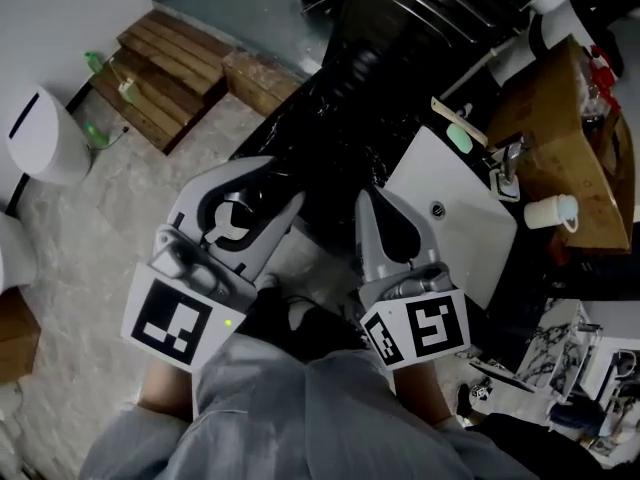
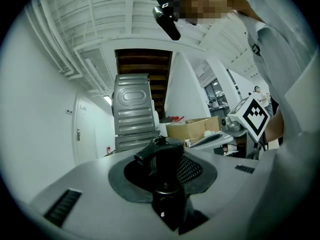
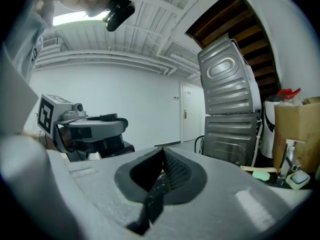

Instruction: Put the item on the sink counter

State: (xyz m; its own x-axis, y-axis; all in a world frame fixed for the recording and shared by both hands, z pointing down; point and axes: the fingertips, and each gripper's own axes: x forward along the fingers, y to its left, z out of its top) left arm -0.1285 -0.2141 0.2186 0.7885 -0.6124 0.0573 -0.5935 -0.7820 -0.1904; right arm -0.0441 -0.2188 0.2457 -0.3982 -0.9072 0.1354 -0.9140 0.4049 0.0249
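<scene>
Jaws of the left gripper (image 2: 170, 194) are closed partway on a black bottle-like item (image 2: 165, 156), so it can be carried. The right gripper (image 3: 160, 179) is shut, empty, unneeded. The sink counter (image 1: 420, 178) is seen well apart, rightward.

Gear rundown: the left hand-held gripper (image 1: 283, 183) and right hand-held gripper (image 1: 367, 203) were the same build, with smooth light-grey plastic shells tapering to a beak and a black lining with a mesh-textured pad (image 2: 192, 170) inside. The left one carried a white cube (image 1: 172, 320) with chunky black square markers and a tiny green light (image 1: 229, 320) at its edge. The right had its own marker cube (image 1: 420, 330). The person wore pale grey-blue clothing (image 1: 300, 418), plus a black camera (image 2: 167, 16) on the head.
</scene>
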